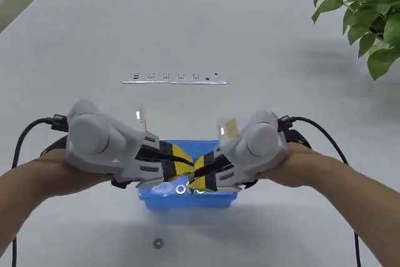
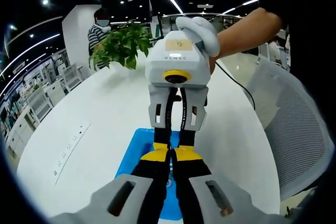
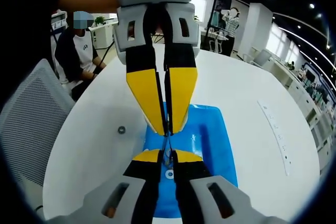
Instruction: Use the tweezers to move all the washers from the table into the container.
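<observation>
Green plant (image 1: 369,17), grey strip (image 1: 175,80) beyond container (image 1: 187,200)

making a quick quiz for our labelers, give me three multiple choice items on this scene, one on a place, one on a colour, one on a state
1. On which side of the container does the loose washer lie on the table?
A) the near side, toward the person
B) the far side
C) its right end

2. What colour is the container?
A) red
B) blue
C) green

3. How do the jaws of the left gripper and right gripper stand?
A) both wide open
B) one open, one shut
C) both shut

Answers:
1 A, in the head view it sits in front of the container's near wall.
2 B, its walls and floor are blue.
3 C, each gripper view shows its own jaws closed, tips meeting over the container.
</observation>
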`<state>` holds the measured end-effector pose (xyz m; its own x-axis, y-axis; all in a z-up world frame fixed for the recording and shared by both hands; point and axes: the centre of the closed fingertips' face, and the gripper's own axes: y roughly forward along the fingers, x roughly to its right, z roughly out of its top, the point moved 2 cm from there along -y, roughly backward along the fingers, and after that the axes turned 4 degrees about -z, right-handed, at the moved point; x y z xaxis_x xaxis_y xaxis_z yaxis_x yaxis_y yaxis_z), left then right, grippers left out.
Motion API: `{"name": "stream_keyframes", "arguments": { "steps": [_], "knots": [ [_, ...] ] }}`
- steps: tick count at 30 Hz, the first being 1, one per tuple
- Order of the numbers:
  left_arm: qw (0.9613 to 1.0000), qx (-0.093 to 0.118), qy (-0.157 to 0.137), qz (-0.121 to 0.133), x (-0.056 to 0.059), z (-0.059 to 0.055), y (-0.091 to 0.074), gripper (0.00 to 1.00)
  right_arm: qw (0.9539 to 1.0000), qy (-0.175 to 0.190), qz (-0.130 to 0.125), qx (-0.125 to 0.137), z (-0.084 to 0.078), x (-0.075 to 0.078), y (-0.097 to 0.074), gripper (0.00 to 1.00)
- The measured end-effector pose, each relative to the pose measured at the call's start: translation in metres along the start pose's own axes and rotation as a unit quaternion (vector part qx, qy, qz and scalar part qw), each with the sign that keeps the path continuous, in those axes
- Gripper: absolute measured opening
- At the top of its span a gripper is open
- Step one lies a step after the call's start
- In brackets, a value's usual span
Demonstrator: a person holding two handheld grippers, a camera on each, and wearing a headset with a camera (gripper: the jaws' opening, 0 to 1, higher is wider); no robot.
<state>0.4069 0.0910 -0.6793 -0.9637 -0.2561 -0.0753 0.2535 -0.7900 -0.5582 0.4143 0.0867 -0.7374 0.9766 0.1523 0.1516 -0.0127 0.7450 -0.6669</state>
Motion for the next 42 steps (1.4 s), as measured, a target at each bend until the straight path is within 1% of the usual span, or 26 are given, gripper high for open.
{"name": "stream_keyframes", "arguments": {
  "steps": [4,10,16,22,25,33,37,42],
  "knots": [
    [1.0000,0.000,-0.002,-0.001,0.000,0.002,-0.001,0.06,1.0000,0.002,-0.002,-0.001,0.000,0.000,-0.002,0.11],
    [1.0000,0.005,0.001,0.002,-0.001,0.007,-0.004,0.06,0.9999,0.003,-0.010,-0.007,-0.001,0.000,-0.007,0.15],
    [1.0000,0.006,0.004,0.003,0.000,0.013,-0.008,0.06,0.9997,0.013,-0.022,-0.004,0.003,0.001,-0.016,0.20],
    [0.9999,0.009,0.005,0.005,0.003,0.020,-0.015,0.06,0.9994,0.019,-0.030,-0.006,0.003,-0.002,-0.025,0.24],
    [0.9999,0.014,0.004,0.003,0.005,0.025,-0.018,0.06,0.9993,0.019,-0.032,-0.006,0.005,-0.004,-0.028,0.24],
    [0.9998,0.012,0.013,0.002,0.012,0.033,-0.027,0.06,0.9991,0.012,-0.039,0.001,0.015,-0.009,-0.034,0.24],
    [0.9999,0.009,0.011,0.003,0.016,0.034,-0.032,0.06,0.9990,0.012,-0.044,0.001,0.018,-0.012,-0.040,0.26],
    [0.9999,0.006,0.011,0.010,0.022,0.035,-0.042,0.06,0.9987,0.015,-0.048,-0.001,0.019,-0.017,-0.045,0.29]
  ]
}}
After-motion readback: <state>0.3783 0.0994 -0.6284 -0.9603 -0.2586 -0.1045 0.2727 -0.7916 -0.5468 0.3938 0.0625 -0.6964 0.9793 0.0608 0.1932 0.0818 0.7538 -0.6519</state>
